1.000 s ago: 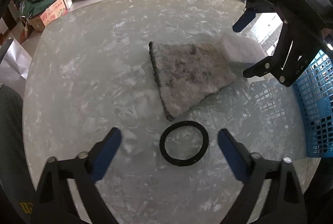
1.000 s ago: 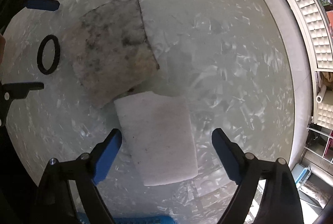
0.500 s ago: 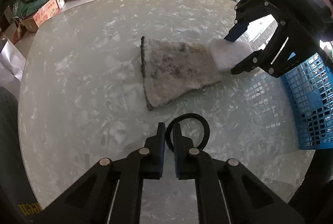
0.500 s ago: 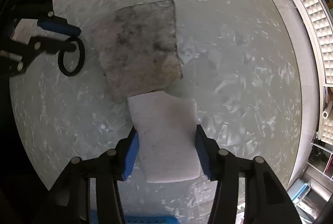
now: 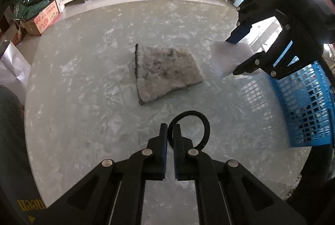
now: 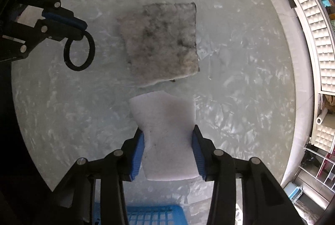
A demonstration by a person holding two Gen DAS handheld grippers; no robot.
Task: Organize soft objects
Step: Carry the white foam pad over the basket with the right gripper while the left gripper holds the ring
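While pinched shut — left jaws on black ring point(image 5: 204, 131), right on white foam point(image 6: 167, 131).

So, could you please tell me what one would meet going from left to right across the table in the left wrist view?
Left gripper shut on the black ring → grey fuzzy pad → white foam piece held by the right gripper → blue basket.
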